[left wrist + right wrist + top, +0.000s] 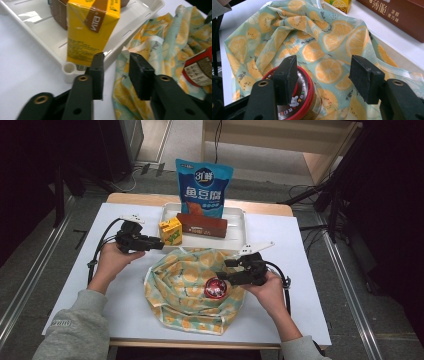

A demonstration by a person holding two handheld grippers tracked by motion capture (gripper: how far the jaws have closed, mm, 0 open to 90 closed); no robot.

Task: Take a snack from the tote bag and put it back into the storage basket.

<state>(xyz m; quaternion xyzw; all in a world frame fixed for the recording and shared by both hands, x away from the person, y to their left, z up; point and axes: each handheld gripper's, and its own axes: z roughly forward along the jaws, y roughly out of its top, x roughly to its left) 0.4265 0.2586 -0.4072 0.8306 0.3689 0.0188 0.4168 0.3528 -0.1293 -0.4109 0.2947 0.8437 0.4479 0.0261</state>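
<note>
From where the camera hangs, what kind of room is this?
Probably a recording lab or workshop, not a home: a white table on a bare floor, dark stands around it, and cables trailing across the floor.

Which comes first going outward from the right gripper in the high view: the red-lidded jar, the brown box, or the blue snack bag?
1. Red-lidded jar, at the right gripper jaws, on the cloth.
2. Brown box, in the tray beyond.
3. Blue snack bag, upright at the far edge.
</note>
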